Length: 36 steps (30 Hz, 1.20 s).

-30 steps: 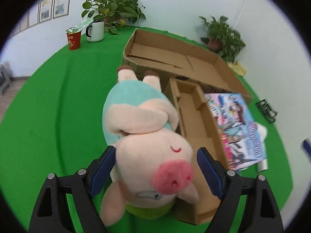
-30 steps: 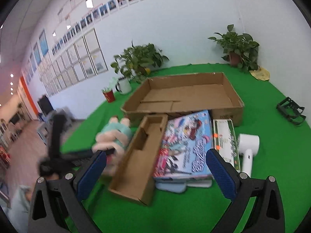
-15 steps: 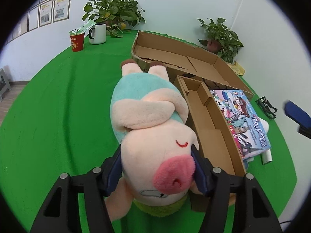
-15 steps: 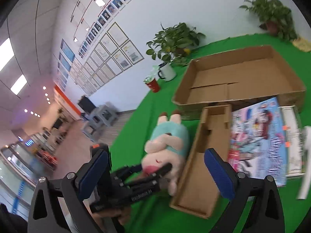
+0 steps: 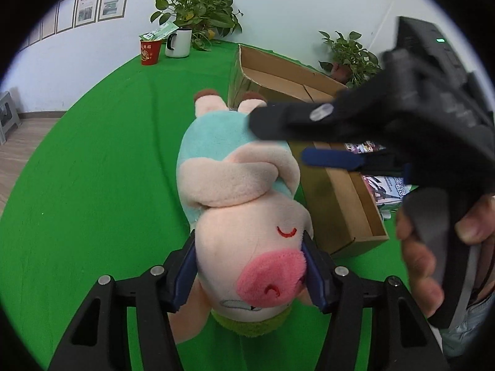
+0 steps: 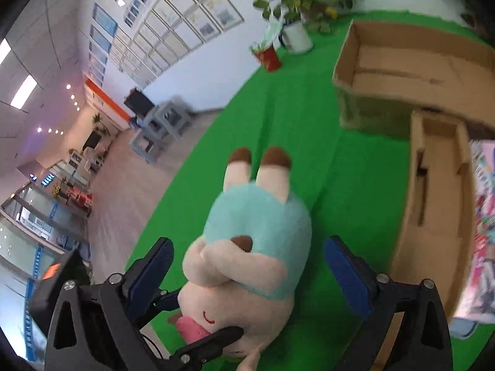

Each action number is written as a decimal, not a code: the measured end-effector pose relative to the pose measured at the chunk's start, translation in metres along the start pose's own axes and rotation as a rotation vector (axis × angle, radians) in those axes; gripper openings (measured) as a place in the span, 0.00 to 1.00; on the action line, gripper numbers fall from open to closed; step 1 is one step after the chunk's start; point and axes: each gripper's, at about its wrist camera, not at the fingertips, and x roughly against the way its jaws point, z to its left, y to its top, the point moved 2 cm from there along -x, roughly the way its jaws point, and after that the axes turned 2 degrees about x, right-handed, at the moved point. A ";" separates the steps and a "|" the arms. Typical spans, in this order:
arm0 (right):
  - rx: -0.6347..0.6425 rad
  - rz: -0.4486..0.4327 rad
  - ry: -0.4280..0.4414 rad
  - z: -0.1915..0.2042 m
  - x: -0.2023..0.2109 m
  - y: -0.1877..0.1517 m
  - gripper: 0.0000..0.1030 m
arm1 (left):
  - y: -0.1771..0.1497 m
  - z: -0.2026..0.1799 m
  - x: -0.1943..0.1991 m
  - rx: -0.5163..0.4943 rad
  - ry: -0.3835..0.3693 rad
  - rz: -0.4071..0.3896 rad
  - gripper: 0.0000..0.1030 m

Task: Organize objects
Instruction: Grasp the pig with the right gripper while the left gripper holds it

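Note:
A plush pig [image 5: 244,204] in a light blue shirt lies on its back on the green cloth [image 5: 92,185], feet pointing away. My left gripper [image 5: 250,266] is shut on its head, with the blue pads pressed into both cheeks. My right gripper [image 6: 247,266] comes in over the pig [image 6: 256,247], its jaws wide apart and closing. The pig's belly lies between its blue pads [image 6: 346,275], which stand clear of the plush. In the left wrist view that gripper's fingers [image 5: 331,159] reach in from the right, held by a person's hand [image 5: 417,247].
A narrow cardboard tray [image 5: 346,191] lies just right of the pig, with a colourful book [image 6: 482,216] beyond it. A large open cardboard box [image 5: 278,71] stands behind. A red cup [image 5: 150,51], a white mug [image 5: 179,41] and potted plants [image 5: 198,6] line the far edge.
My left gripper has shut on the pig's head and shifted it a little. My right gripper swung from over the book and tray to straddle the pig's body.

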 end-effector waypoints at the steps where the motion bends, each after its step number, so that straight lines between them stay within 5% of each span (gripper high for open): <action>1: -0.015 0.028 0.016 0.000 -0.011 -0.004 0.90 | 0.000 -0.001 0.000 -0.011 0.002 -0.001 0.58; 9: 0.035 0.074 -0.067 0.012 -0.038 -0.026 0.85 | 0.002 -0.006 -0.004 -0.052 0.028 -0.011 0.58; 20: 0.028 -0.057 -0.020 0.002 0.013 -0.030 0.73 | 0.012 -0.028 0.012 -0.125 0.047 -0.093 0.58; 26: 0.106 -0.220 -0.040 0.012 0.083 0.019 0.72 | 0.073 -0.064 0.036 -0.216 0.036 -0.243 0.58; 31: 0.154 -0.366 -0.096 0.020 0.159 0.089 0.72 | 0.158 -0.099 0.053 -0.273 -0.002 -0.357 0.59; 36: 0.135 -0.400 -0.125 0.012 0.210 0.148 0.72 | 0.228 -0.115 0.043 -0.269 -0.051 -0.367 0.59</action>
